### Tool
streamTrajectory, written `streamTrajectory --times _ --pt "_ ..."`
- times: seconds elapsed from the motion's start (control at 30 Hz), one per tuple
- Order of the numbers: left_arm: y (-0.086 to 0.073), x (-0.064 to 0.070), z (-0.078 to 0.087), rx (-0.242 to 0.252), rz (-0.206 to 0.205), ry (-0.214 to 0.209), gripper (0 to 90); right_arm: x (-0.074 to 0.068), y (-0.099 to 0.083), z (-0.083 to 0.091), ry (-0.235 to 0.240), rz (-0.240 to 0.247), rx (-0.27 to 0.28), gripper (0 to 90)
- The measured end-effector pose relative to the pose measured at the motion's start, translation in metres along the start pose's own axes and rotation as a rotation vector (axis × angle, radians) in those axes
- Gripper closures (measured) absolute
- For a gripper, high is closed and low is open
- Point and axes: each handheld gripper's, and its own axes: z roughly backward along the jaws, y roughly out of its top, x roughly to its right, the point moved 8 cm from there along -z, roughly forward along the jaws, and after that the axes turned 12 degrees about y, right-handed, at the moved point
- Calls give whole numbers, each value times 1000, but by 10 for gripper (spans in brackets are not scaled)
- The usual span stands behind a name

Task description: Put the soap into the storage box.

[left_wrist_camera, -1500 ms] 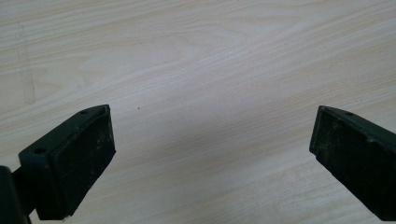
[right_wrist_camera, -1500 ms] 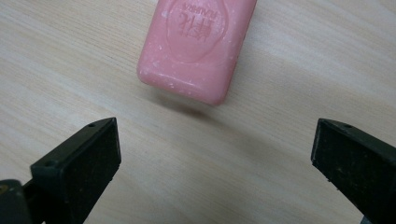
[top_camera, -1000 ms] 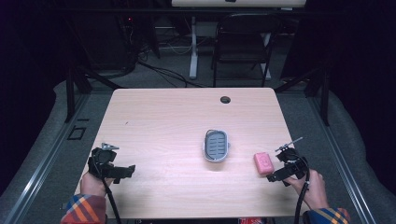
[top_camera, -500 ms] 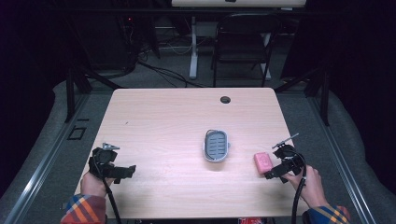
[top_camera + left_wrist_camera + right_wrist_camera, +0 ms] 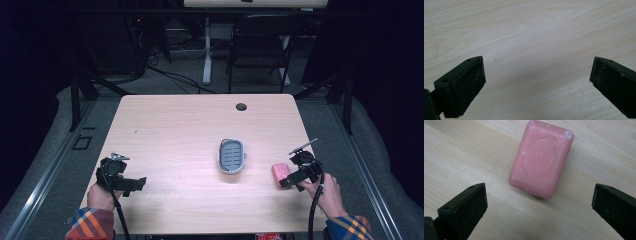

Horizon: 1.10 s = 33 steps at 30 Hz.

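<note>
A pink bar of soap (image 5: 280,172) (image 5: 541,158) lies flat on the wooden table (image 5: 175,130), right of a grey soap dish (image 5: 232,156) at the table's middle. My right gripper (image 5: 286,180) (image 5: 539,205) is open just short of the soap, its jaws wide apart on either side of the bar's near end and not touching it. My left gripper (image 5: 136,184) (image 5: 536,82) rests open near the table's front left corner, with bare wood between its jaws.
A small dark cable hole (image 5: 241,107) sits near the table's far edge. Behind the table stand a dark chair (image 5: 260,45) and a desk leg (image 5: 207,50) with cables on the floor.
My right gripper has crept left and slightly forward toward the soap. The left gripper, soap and dish have stayed put.
</note>
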Motion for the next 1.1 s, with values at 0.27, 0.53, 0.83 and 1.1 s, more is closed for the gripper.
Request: streamTrajectory --times 0.27,0.53,0.83,1.1 --pt "0 0 0 -2 2 -1 1 0 6 -4 15 8 -33 0" --pt "0 1 0 0 -3 2 1 -4 14 -8 12 25 -53 0" --pt "2 2 0 1 -6 -2 1 -3 21 -15 4 3 -32 0" --pt "5 5 -2 1 -16 -6 1 3 24 -17 -11 -3 -72 0"
